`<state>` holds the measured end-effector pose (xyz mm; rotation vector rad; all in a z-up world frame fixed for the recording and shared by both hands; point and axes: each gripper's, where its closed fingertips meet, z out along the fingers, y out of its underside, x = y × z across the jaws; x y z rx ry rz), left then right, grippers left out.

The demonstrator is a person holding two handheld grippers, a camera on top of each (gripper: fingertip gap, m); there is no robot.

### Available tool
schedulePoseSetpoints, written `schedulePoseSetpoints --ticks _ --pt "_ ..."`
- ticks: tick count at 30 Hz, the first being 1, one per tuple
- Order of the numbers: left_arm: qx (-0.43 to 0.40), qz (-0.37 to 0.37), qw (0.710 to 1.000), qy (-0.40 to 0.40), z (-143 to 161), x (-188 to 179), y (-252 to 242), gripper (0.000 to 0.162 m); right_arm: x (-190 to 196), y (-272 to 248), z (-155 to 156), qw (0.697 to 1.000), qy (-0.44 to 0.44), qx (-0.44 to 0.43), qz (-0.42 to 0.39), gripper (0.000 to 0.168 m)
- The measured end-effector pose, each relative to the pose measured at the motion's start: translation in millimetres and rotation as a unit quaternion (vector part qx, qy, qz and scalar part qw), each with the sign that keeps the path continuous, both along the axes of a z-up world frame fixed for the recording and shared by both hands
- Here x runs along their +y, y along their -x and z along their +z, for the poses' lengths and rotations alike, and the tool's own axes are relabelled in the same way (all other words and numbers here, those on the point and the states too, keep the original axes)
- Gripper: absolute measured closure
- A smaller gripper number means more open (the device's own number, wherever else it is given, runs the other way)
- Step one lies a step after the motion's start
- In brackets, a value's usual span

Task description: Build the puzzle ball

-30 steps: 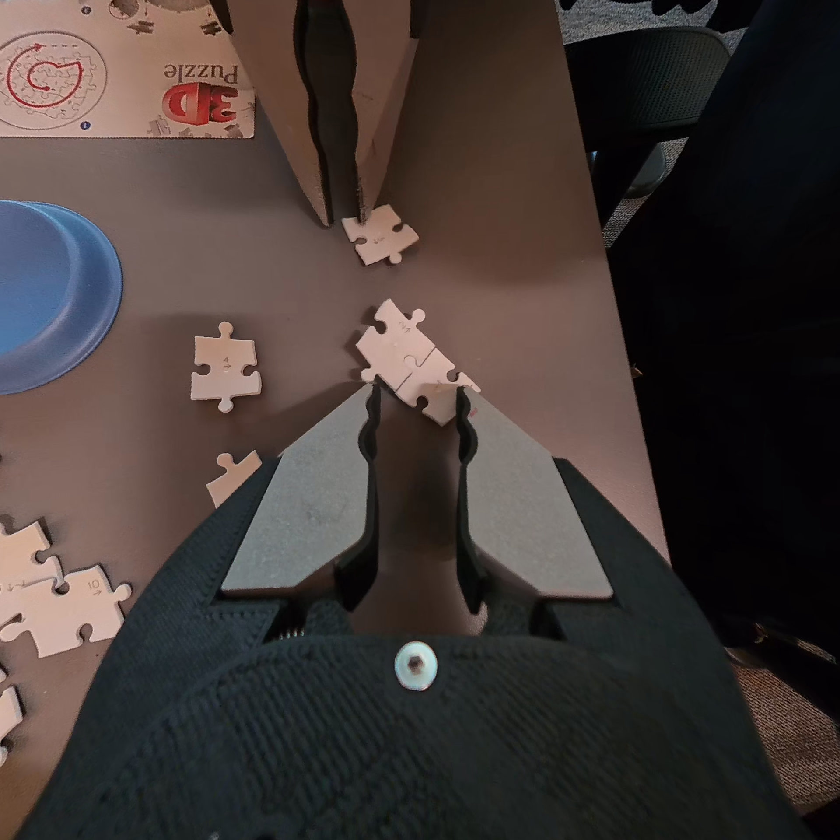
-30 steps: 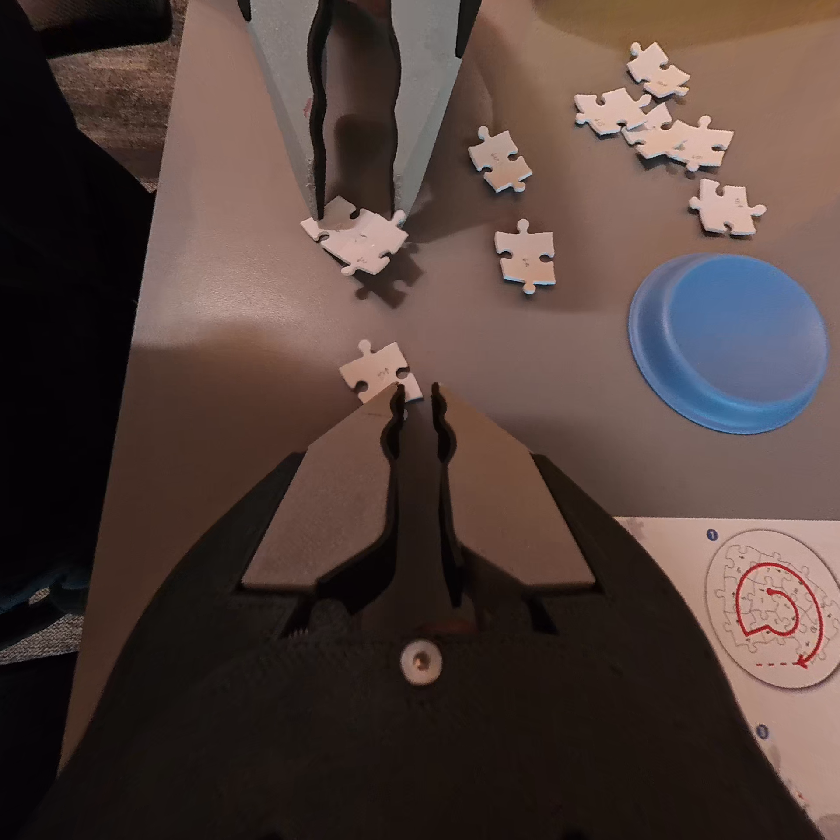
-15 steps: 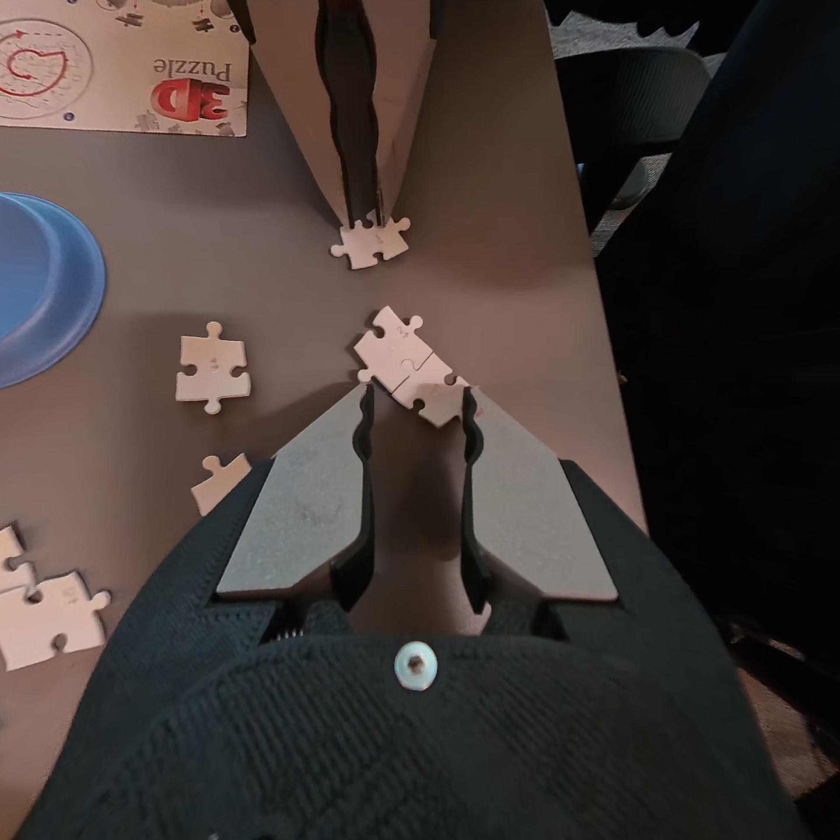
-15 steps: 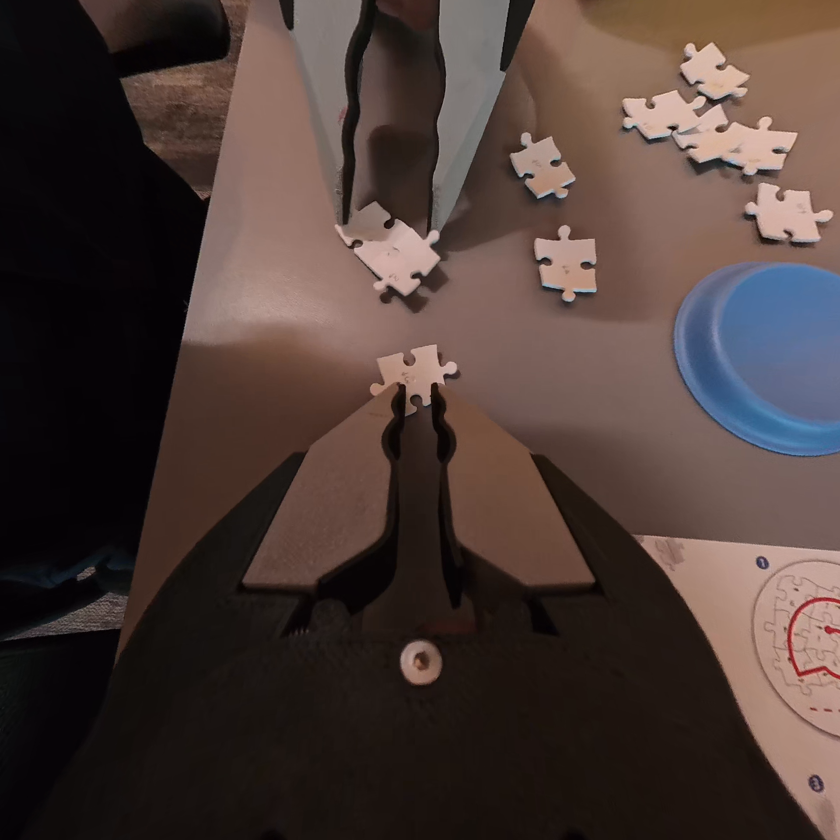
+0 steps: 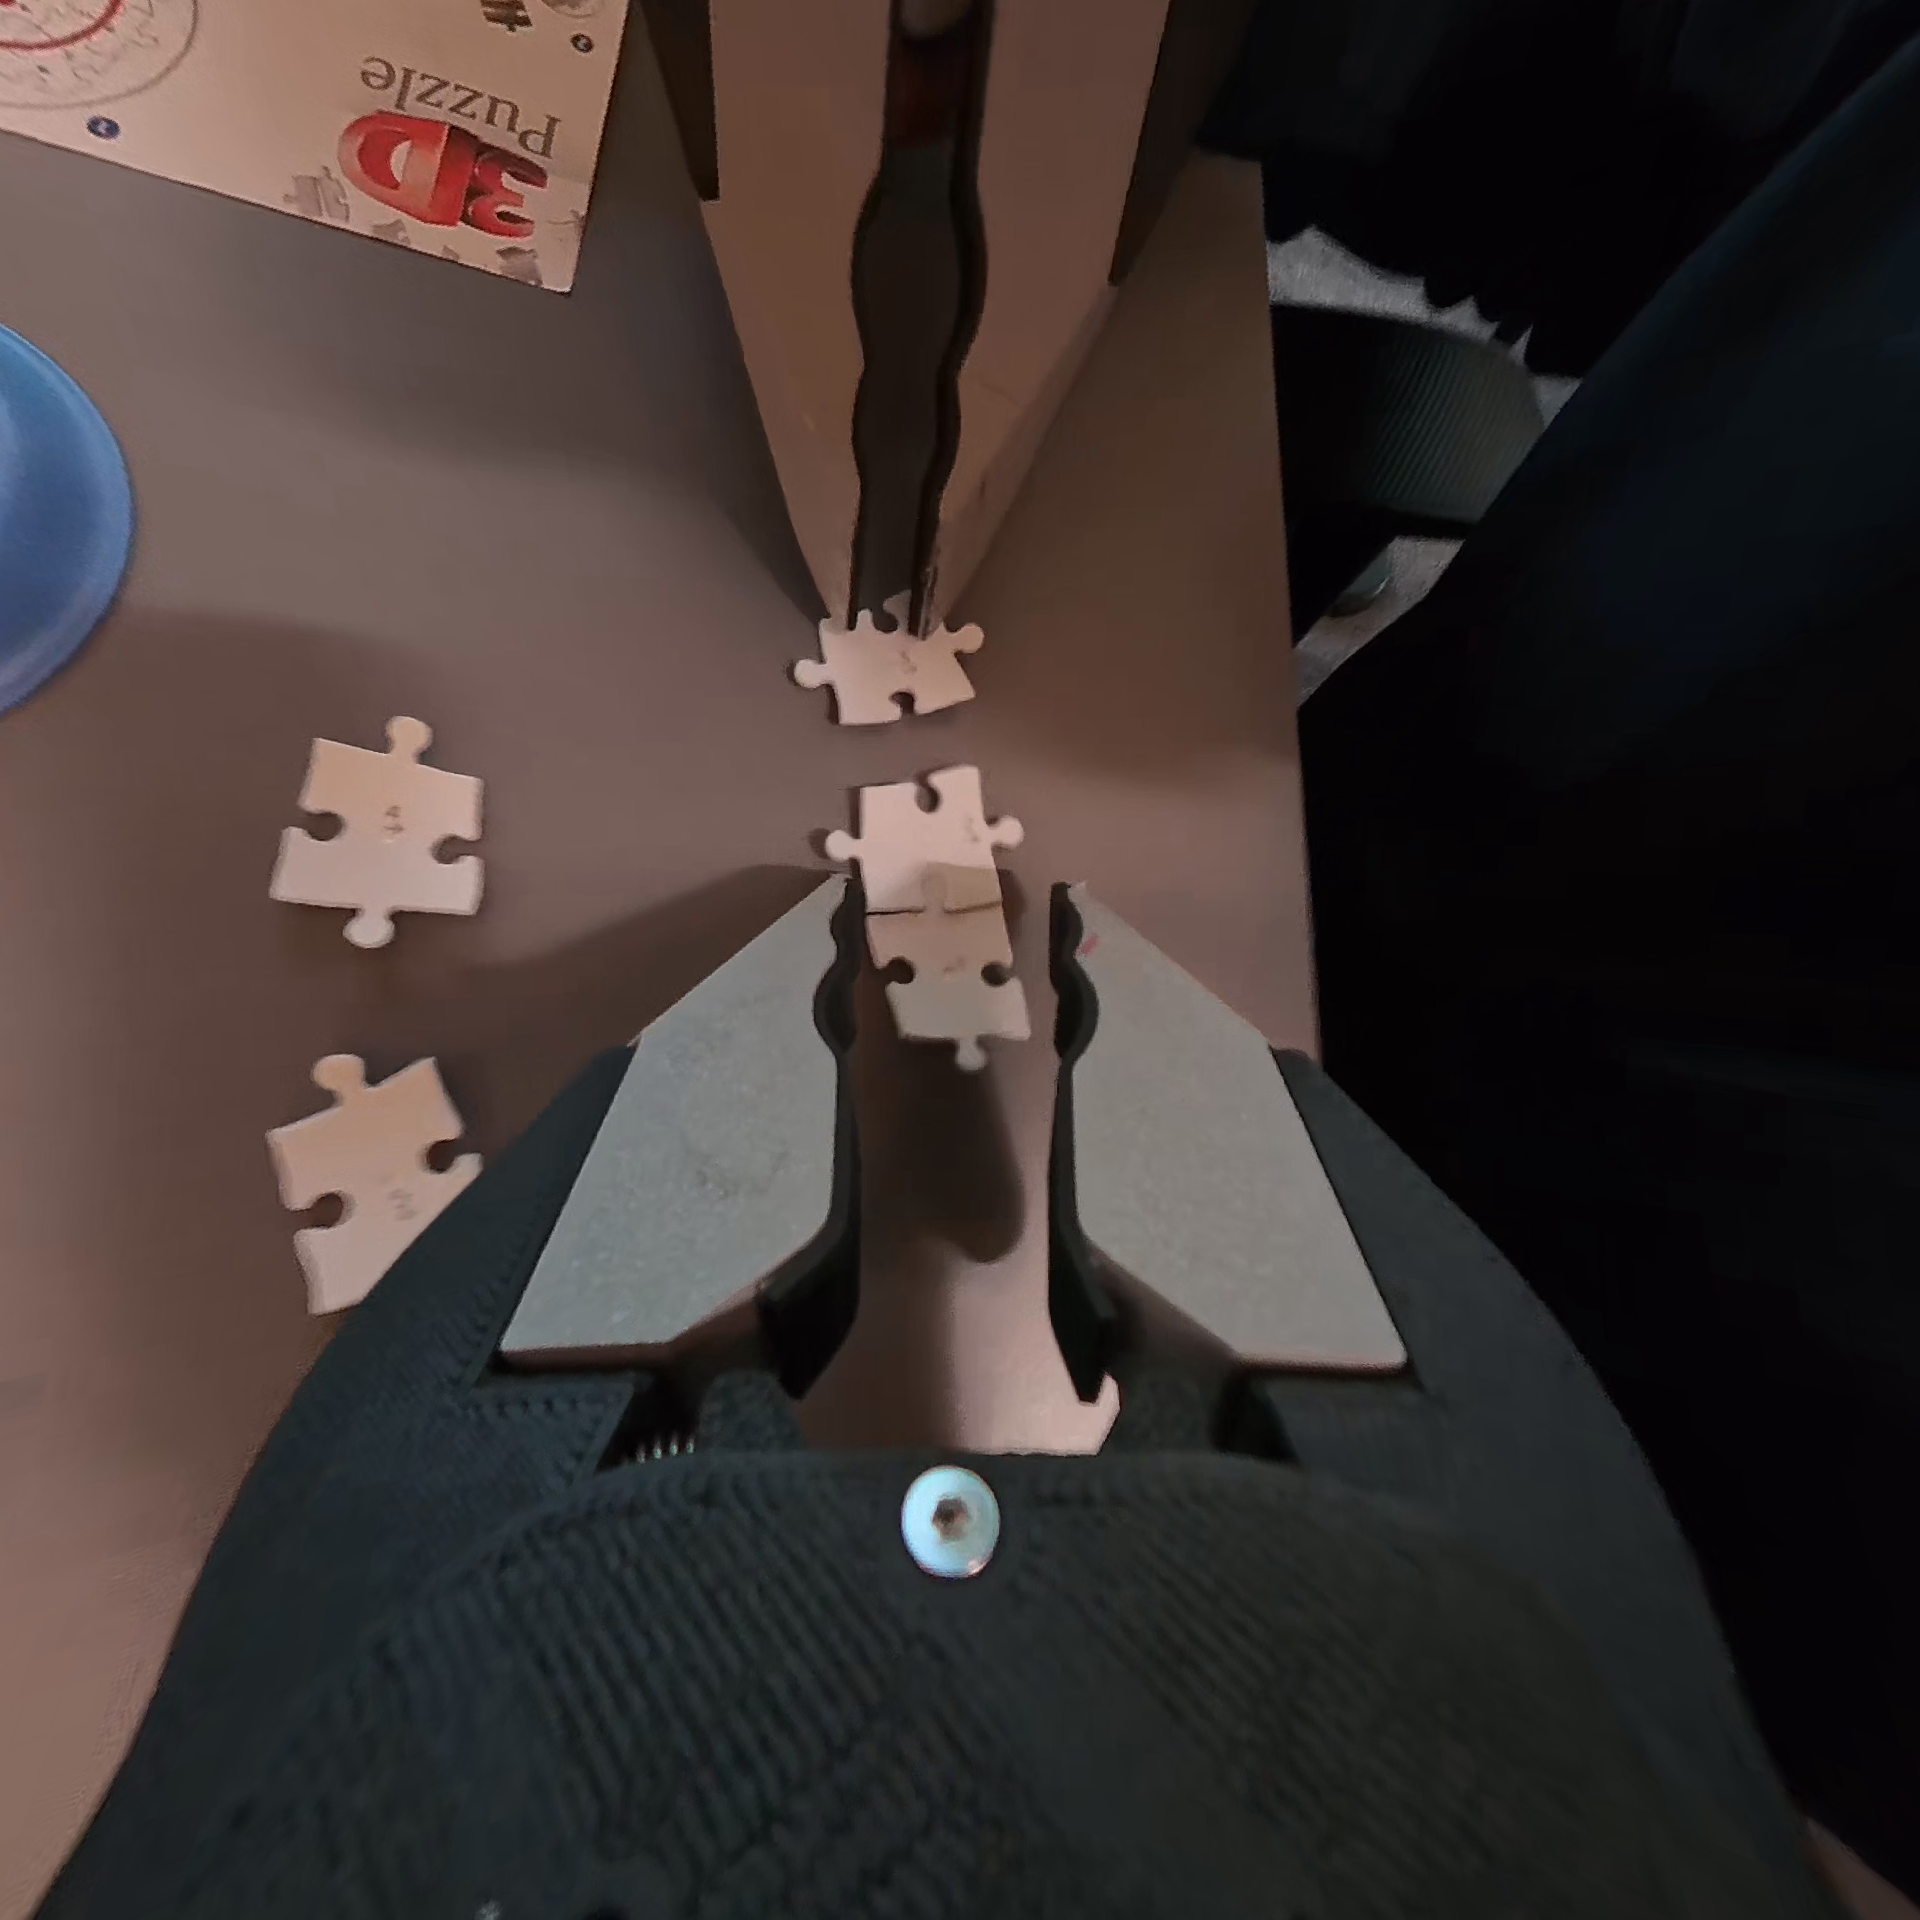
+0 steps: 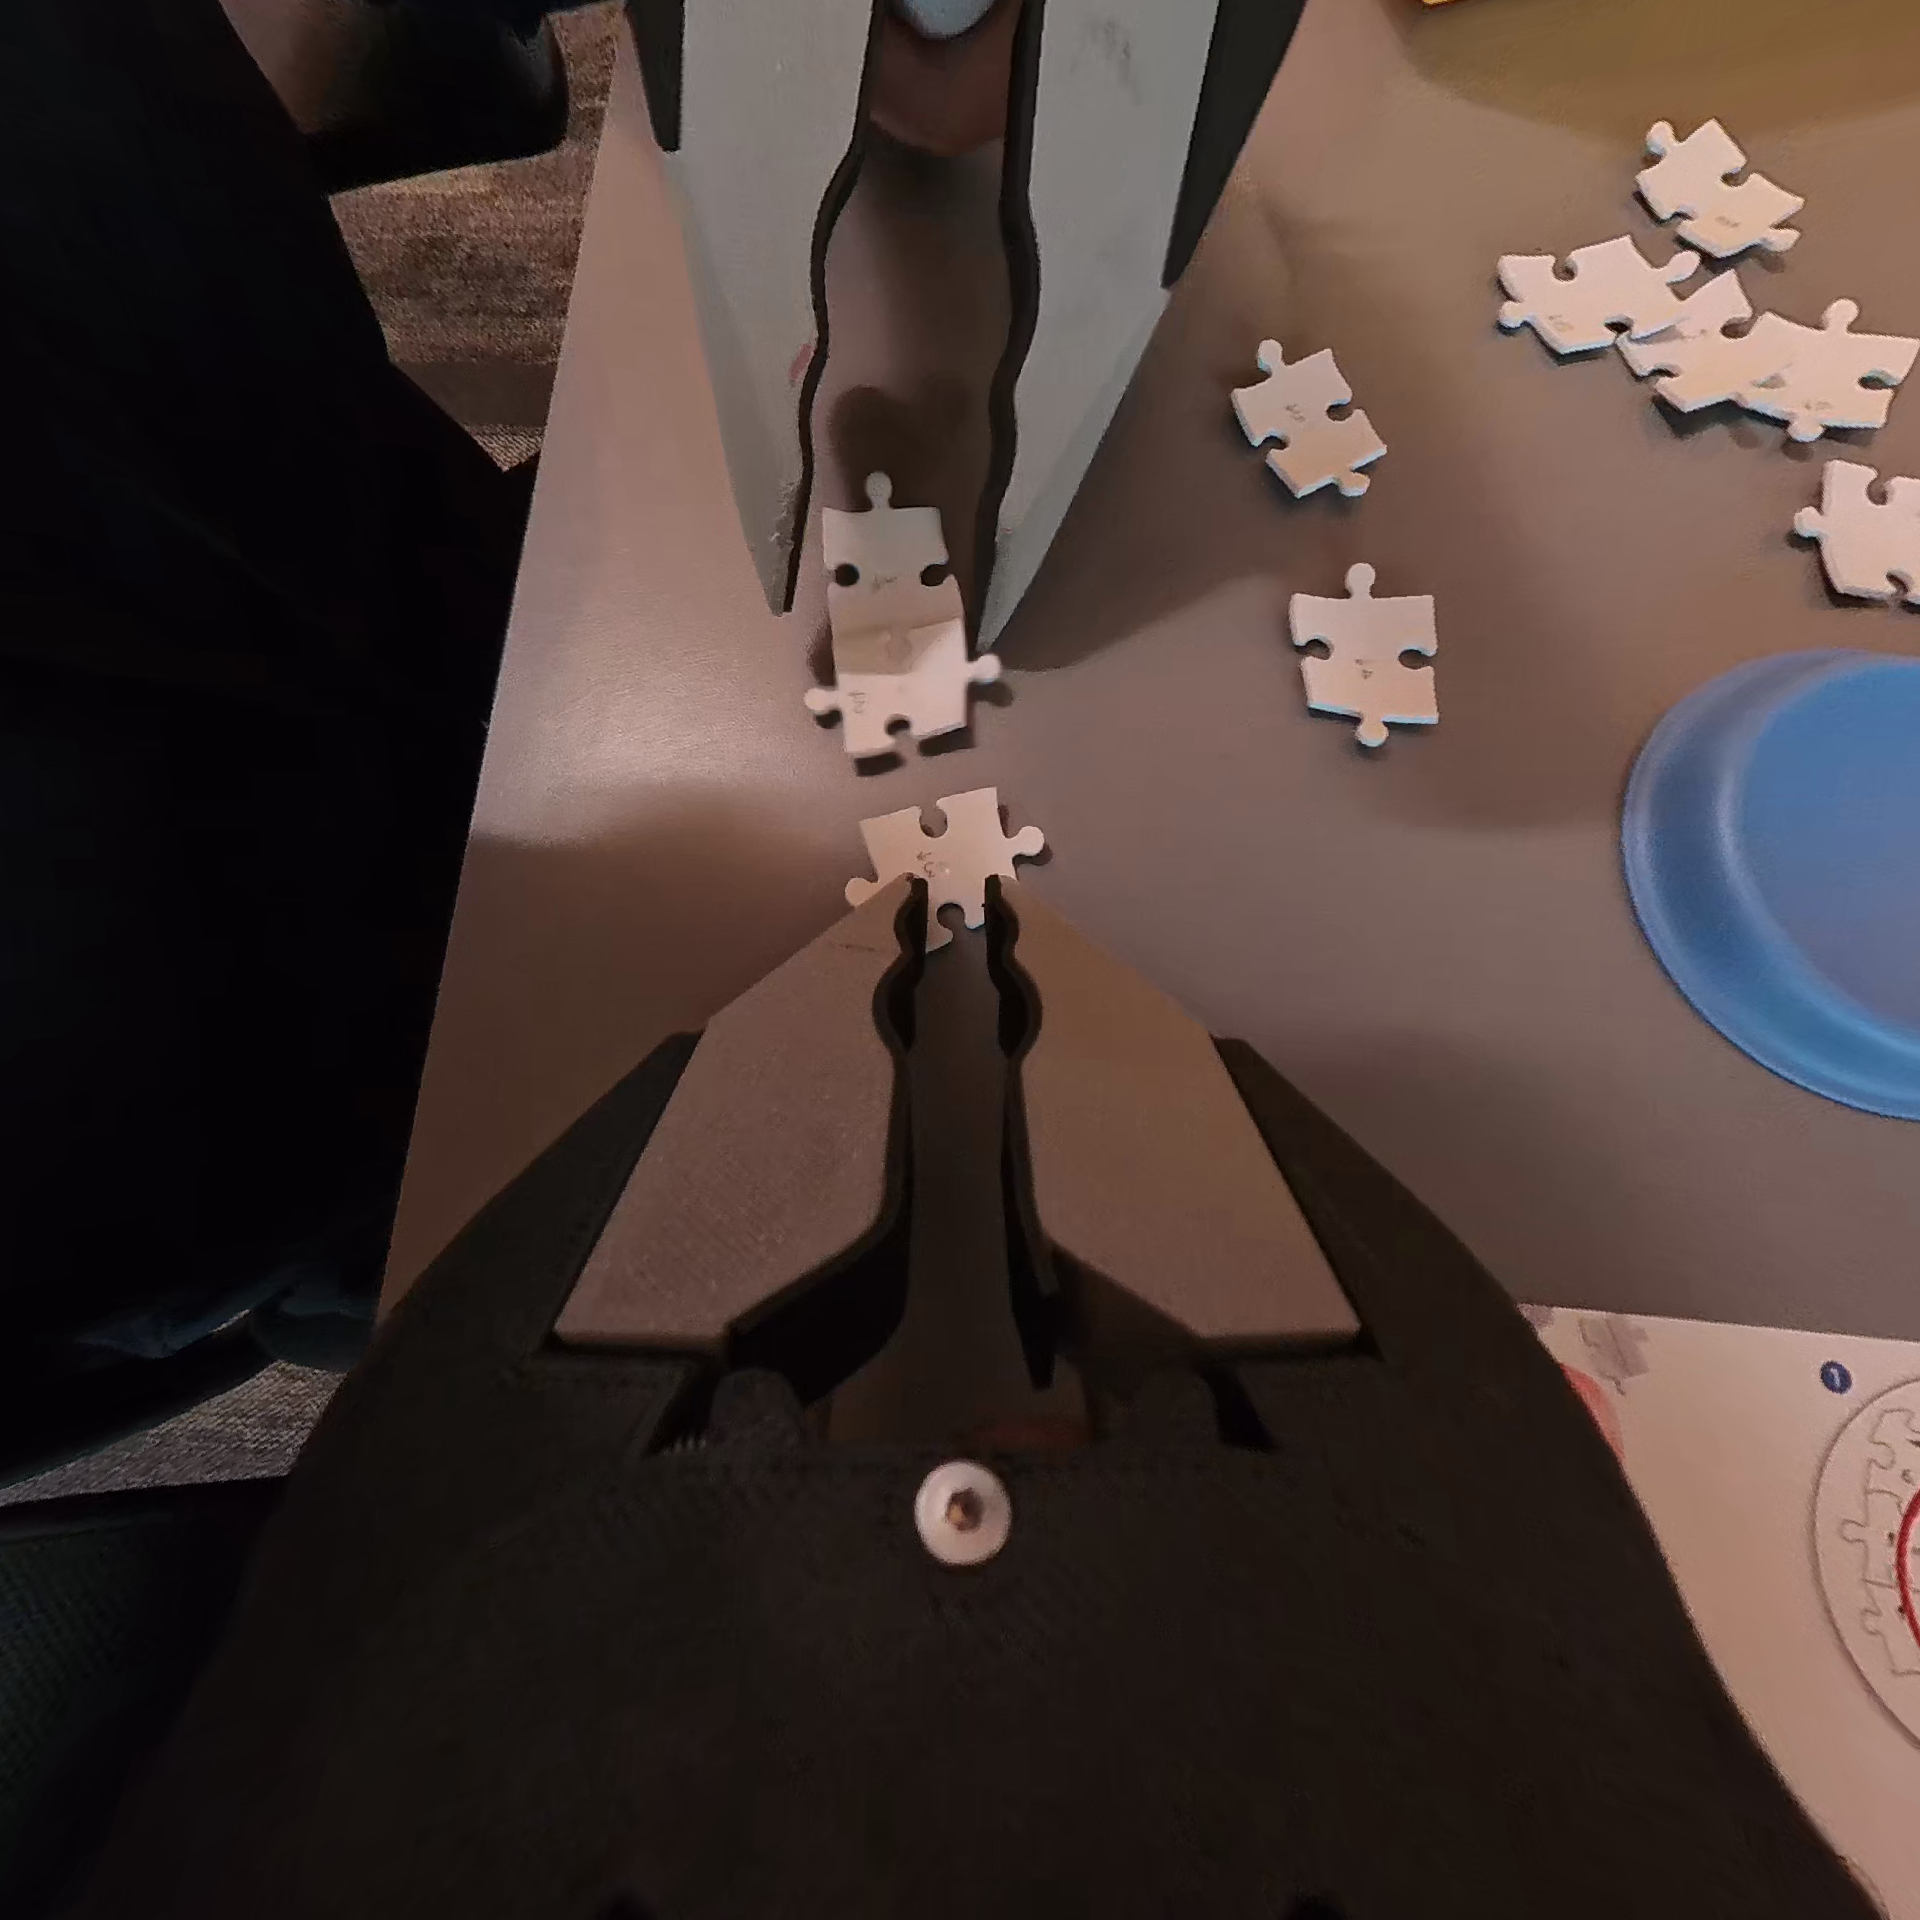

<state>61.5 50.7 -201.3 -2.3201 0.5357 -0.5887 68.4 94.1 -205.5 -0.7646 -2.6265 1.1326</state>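
A joined pair of white puzzle pieces [image 5: 940, 904] lies on the brown table [image 5: 623, 582], between the jaws of my left gripper [image 5: 953, 894]. The left gripper is open; its left finger touches the pair and its right finger stands just off it. My right gripper [image 6: 953, 894] is nearly closed on the near tab of a single white piece [image 6: 945, 852], held low over the table. That piece faces the pair [image 6: 899, 665] across a small gap. In the right wrist view the left gripper [image 6: 894, 613] comes in from the top. In the left wrist view the right gripper [image 5: 891, 613] does the same.
Loose pieces lie left of the pair [image 5: 384, 831] [image 5: 364, 1174], and several more at the far side [image 6: 1714, 332]. An upturned blue dish [image 6: 1787, 883] and a printed instruction sheet [image 5: 312, 104] are nearby. The table edge [image 5: 1288, 727] runs close by, with a person's dark clothing and a chair beyond. Spacing between my two grippers at the tips: around 5 cm.
The left gripper moved forward, so the pair, now turned straight, lies between its jaws. The right gripper turned the single piece and brought it closer to the pair.
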Motion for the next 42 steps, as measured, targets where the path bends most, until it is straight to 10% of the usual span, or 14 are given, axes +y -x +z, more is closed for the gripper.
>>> schedulePoseSetpoints --ticks 27,42 --pt "0.017 0.084 0.996 0.009 4.2 -19.8 -10.2 0.13 -12.4 -5.6 1.5 1.0 -0.003 0.028 0.002 0.159" --pt "-0.031 0.092 0.994 -0.039 18.0 -12.9 5.8 0.129 -16.2 -10.4 7.5 0.996 0.025 0.044 0.072 0.126"
